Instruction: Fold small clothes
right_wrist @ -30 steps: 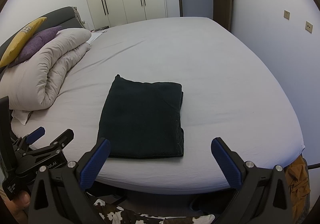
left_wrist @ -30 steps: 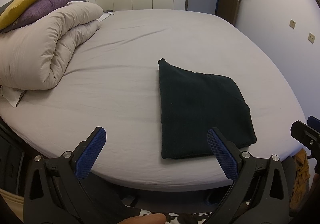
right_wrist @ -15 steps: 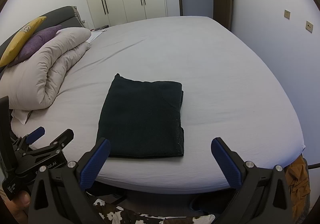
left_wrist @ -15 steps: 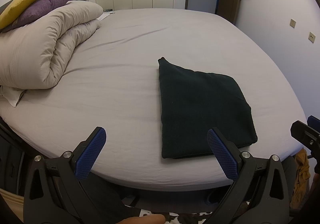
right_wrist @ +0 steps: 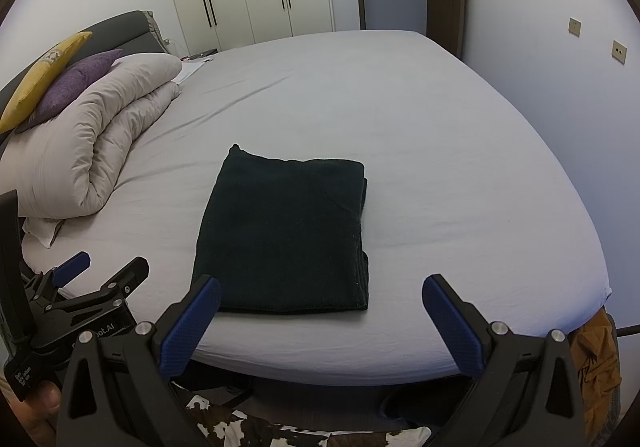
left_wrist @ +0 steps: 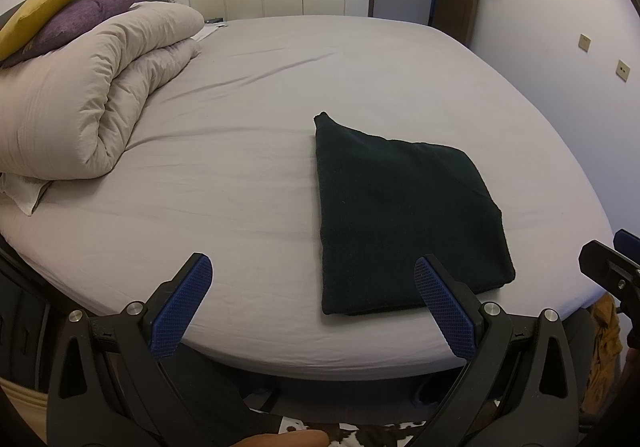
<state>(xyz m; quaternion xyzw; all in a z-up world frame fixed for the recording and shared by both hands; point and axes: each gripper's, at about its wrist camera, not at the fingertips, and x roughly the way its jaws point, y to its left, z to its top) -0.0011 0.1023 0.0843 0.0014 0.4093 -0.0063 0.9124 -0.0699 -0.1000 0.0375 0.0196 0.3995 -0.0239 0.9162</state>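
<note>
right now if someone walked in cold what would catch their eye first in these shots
The dark green folded cloth stands out, lying flat near the close edge of the pale grey bed. Next comes the rolled beige duvet at the bed's left, with a purple cushion and yellow cushion on top. Both hand-held grippers, left and right, hang open, touching nothing.

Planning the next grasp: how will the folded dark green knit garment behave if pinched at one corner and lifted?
The folded dark green knit garment is probably floppy: stacked layers show at its right edge, so it would likely unfold. It seems light. Pushed, it may bunch on the wrinkled grey bedsheet.
</note>
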